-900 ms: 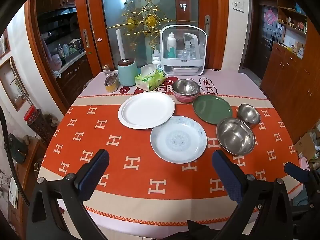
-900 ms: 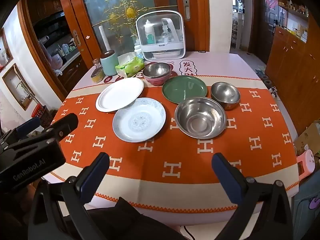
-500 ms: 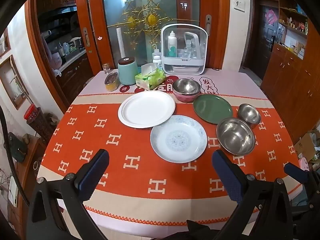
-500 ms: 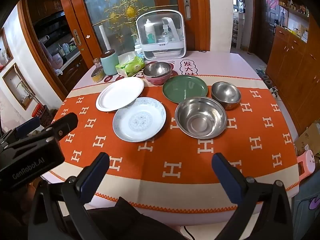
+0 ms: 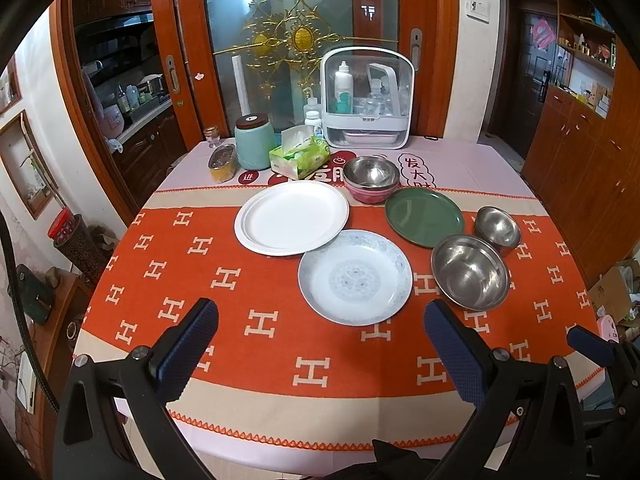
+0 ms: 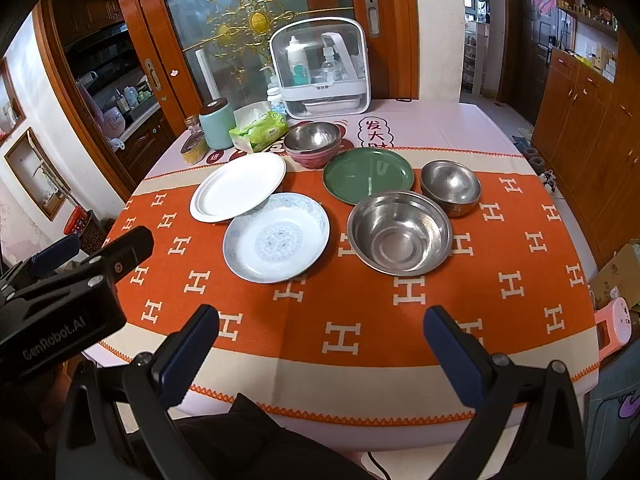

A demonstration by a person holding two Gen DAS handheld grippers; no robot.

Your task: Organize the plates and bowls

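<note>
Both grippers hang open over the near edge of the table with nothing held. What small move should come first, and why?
Probably bring the right gripper forward to the large steel bowl. It is the nearest dish on that side, sits alone, and the small steel bowl beside it looks like it could nest inside. The left gripper is empty too.
</note>
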